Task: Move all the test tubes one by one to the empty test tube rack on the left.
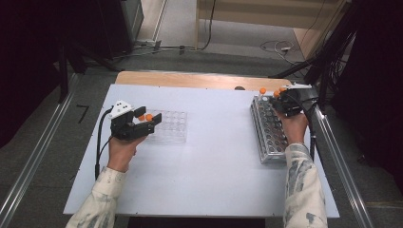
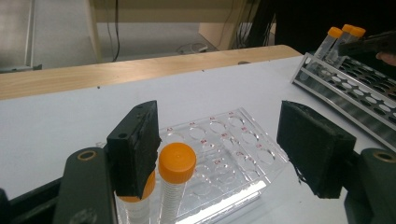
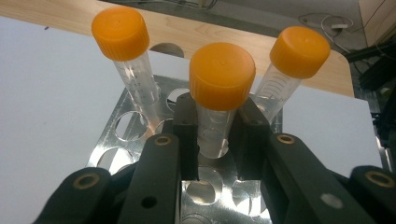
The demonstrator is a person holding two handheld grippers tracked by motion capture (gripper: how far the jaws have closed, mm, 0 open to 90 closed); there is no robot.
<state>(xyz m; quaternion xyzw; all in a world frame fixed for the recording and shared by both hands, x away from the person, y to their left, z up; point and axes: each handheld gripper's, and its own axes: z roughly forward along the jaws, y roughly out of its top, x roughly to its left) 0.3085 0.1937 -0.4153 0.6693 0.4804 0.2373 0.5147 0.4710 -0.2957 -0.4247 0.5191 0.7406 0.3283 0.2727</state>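
Observation:
My right gripper (image 3: 212, 140) is shut on the clear body of an orange-capped tube (image 3: 222, 74) that stands in a metal rack (image 3: 109, 154). Two more orange-capped tubes flank it, one to the left (image 3: 120, 32) and one to the right (image 3: 299, 51). In the high view the right gripper (image 1: 284, 102) sits at the far end of the metal rack (image 1: 271, 137). My left gripper (image 2: 224, 140) is open over a clear plastic rack (image 2: 261, 179). One capped tube (image 2: 176, 163) stands in that rack beside the left pad (image 2: 135, 144); another (image 2: 135, 205) is partly hidden behind the pad.
The white table top (image 1: 214, 156) lies between the clear rack (image 1: 171, 126) at the left and the metal rack at the right. A wooden strip (image 1: 190, 80) runs along the far edge. Cables trail on the floor beyond.

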